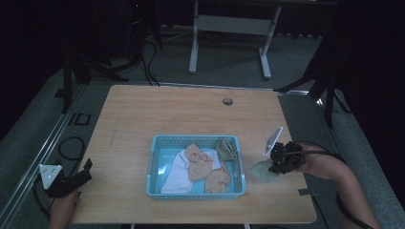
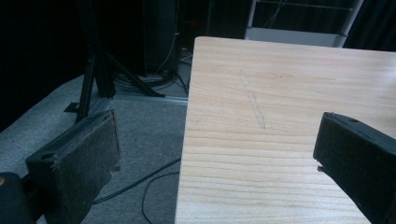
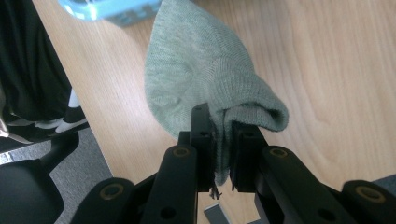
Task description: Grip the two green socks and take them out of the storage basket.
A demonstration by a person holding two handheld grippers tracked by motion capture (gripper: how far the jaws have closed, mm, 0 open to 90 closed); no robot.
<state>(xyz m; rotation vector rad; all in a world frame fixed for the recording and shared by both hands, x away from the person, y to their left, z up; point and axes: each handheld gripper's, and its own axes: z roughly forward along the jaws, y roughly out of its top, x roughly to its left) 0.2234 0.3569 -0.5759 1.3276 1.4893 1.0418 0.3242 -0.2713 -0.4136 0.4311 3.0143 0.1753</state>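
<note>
My right gripper [image 3: 219, 140] has its jaws clamped on the cuff of a grey-green sock [image 3: 201, 70], which drapes onto the counter [image 1: 191, 109] just right of the blue basket [image 1: 155, 162]. My left gripper [image 2: 215, 158], jaws wide apart and empty, straddles the counter's near-left edge.

A light wooden desk [image 1: 157, 112] carries a blue basket [image 1: 156, 143] near its front edge. Just right of the basket, a grey-green sock [image 1: 262, 171] rests partly on the desk.
</note>
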